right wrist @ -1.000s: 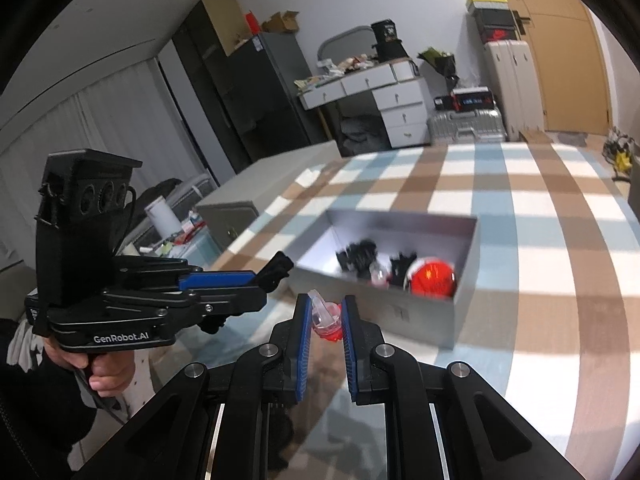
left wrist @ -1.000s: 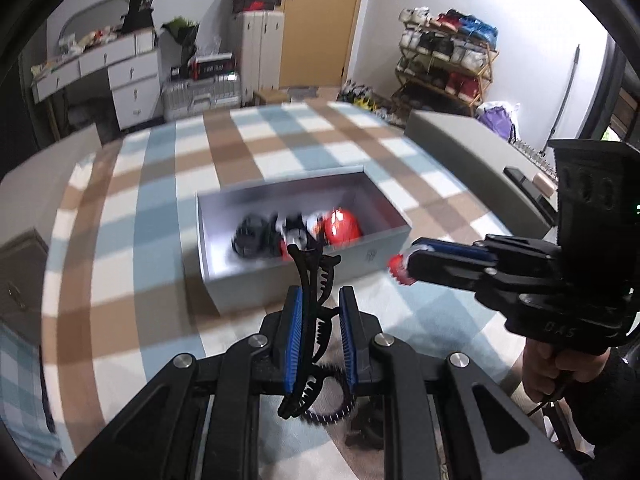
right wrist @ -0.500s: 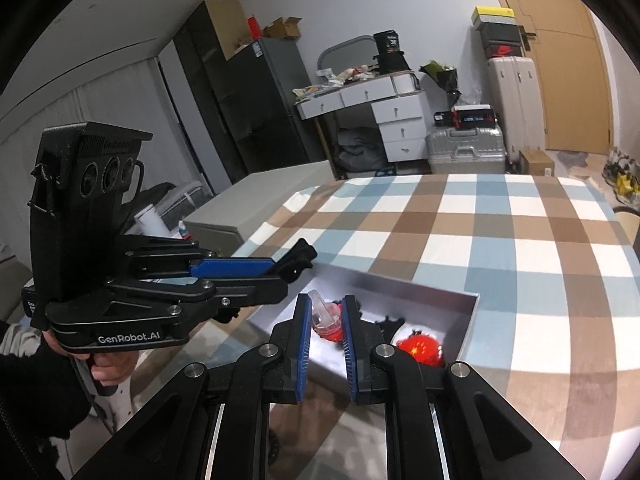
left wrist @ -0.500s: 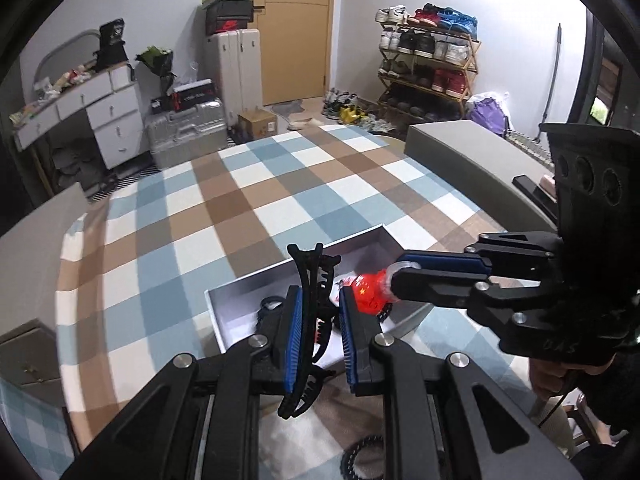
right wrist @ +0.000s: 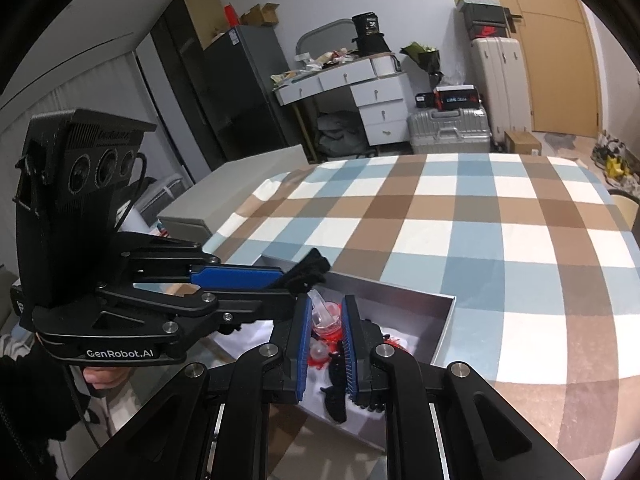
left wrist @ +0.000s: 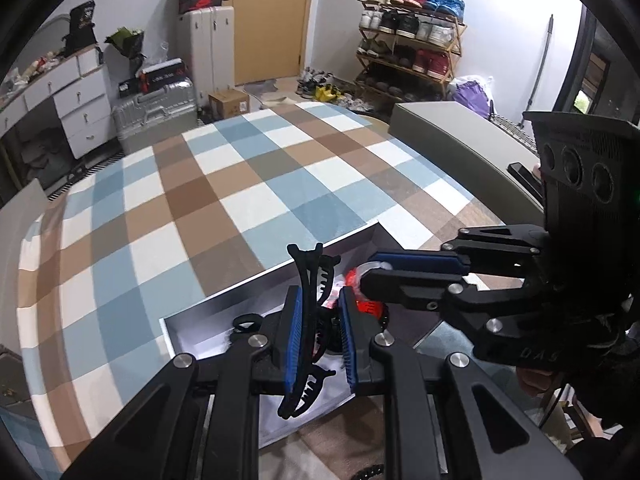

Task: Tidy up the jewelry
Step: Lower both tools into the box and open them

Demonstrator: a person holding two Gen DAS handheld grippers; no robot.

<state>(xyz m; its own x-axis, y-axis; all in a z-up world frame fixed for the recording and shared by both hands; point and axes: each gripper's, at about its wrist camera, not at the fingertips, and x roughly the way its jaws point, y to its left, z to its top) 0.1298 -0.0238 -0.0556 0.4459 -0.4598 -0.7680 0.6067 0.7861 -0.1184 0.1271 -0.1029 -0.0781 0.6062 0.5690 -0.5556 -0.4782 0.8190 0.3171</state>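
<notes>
A grey open box (left wrist: 208, 310) (right wrist: 444, 322) stands on the checked tablecloth and holds several black and red hair pieces (right wrist: 336, 392). My left gripper (left wrist: 318, 300) is shut on a black claw hair clip (left wrist: 310, 276) and holds it over the box's near part. My right gripper (right wrist: 326, 312) is shut on a clear and red hair clip (right wrist: 326, 318) and holds it above the box. In the left wrist view the right gripper (left wrist: 372, 276) reaches in from the right, right beside the left one.
A checked tablecloth (left wrist: 224, 200) covers the table. A grey cabinet top (left wrist: 452, 136) stands at the right edge, another (right wrist: 240, 184) at the left. A black toothed piece (left wrist: 368, 472) lies on the cloth in front of the box.
Both grippers have moved forward and down over the box with their clips still held. The box now fills the lower part of both views.
</notes>
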